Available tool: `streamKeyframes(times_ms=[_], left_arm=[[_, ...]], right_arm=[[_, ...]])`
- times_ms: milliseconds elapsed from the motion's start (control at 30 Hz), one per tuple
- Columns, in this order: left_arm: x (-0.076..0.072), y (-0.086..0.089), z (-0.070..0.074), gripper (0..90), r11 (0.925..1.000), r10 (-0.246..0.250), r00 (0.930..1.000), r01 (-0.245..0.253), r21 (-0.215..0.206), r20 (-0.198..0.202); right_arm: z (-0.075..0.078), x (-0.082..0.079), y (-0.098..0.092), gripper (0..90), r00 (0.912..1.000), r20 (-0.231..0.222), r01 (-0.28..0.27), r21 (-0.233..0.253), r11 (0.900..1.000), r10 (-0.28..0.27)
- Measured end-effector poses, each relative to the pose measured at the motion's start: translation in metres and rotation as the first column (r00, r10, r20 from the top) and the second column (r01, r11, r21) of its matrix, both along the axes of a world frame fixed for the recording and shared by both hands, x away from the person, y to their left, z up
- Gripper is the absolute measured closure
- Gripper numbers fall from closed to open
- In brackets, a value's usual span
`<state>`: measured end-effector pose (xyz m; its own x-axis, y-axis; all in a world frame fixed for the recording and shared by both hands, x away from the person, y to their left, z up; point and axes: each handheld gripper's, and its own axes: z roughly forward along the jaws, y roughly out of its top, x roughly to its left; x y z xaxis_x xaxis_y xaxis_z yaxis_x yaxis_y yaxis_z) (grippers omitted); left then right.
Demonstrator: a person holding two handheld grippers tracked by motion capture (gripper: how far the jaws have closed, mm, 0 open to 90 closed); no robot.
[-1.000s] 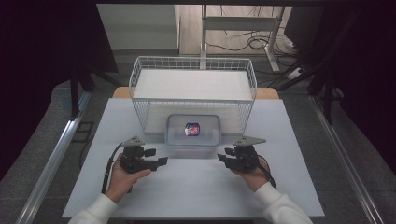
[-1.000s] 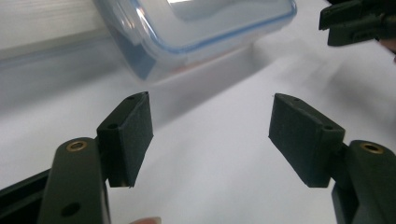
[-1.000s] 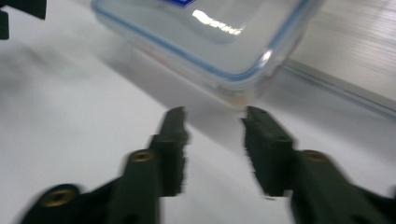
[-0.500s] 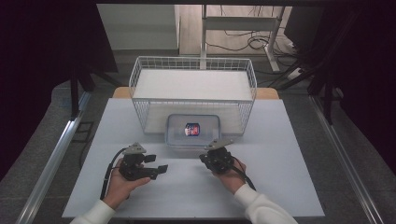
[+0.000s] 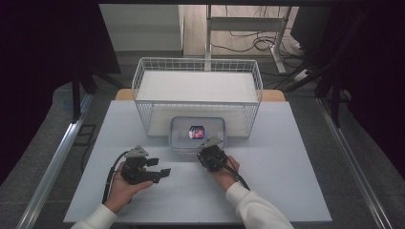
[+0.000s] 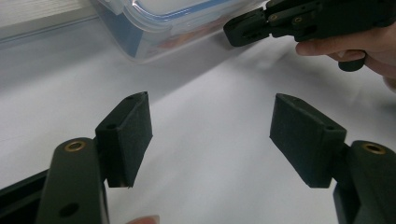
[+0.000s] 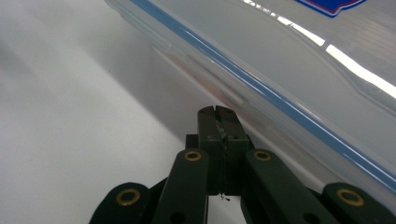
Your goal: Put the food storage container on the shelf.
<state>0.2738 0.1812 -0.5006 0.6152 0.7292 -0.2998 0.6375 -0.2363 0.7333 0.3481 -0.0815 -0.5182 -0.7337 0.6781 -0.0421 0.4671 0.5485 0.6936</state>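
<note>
The right tongs (image 5: 206, 151) have their jaws pressed flat together with nothing between them, and their tip sits just beside the near wall of a clear plastic container (image 5: 177, 138) with a blue-edged lid; in the right gripper view the closed tip (image 7: 217, 113) points at the container's side (image 7: 299, 93) just under the blue seal line, very near it, though whether it actually touches cannot be told. The container stands on the white bench (image 5: 286, 162) straight ahead of the right tongs, and a small red-and-blue item (image 5: 196, 131) shows through its lid, beyond the tongs' tip. Just past the container stands a white wire basket (image 5: 198, 64), its front wall close against the container's far side. The left tongs (image 5: 162, 167) are held wide open and grip nothing; they hover low over bare bench, well to the left of the right tongs and short of the container. In the left gripper view the two pads (image 6: 133, 128) stand far apart over the white surface, with the container's corner (image 6: 154, 28) ahead and to their left, and the right tongs (image 6: 233, 32) ahead and to their right.
</note>
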Motion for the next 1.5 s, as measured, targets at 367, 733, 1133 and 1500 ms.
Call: streamKeyframes(times_ms=[367, 733, 1133, 1500], left_arm=[[0.0, 0.0, 0.0, 29.5, 1.0, 0.002, 1.0, -0.002, 0.001, -0.006], [0.001, 0.002, 0.0, 29.4, 1.0, 0.009, 0.9999, -0.009, 0.001, -0.008], [0.002, 0.004, -0.002, 29.5, 1.0, 0.003, 0.9999, -0.003, 0.004, -0.011], [0.001, 0.003, -0.002, 29.5, 1.0, 0.002, 0.9999, -0.002, 0.003, -0.015]], right_arm=[[0.007, 0.007, 0.0, 89.0, 0.999, 0.024, 0.035, 0.048, 0.998, -0.037], [0.009, 0.033, 0.008, 89.0, 0.9961, 0.023, 0.083, 0.086, 0.993, -0.086], [0.008, 0.067, 0.013, 89.0, 0.9885, 0.012, 0.148, 0.126, 0.981, -0.151], [0.008, 0.078, 0.018, 89.0, 0.9856, 0.009, 0.167, 0.123, 0.978, -0.169]])
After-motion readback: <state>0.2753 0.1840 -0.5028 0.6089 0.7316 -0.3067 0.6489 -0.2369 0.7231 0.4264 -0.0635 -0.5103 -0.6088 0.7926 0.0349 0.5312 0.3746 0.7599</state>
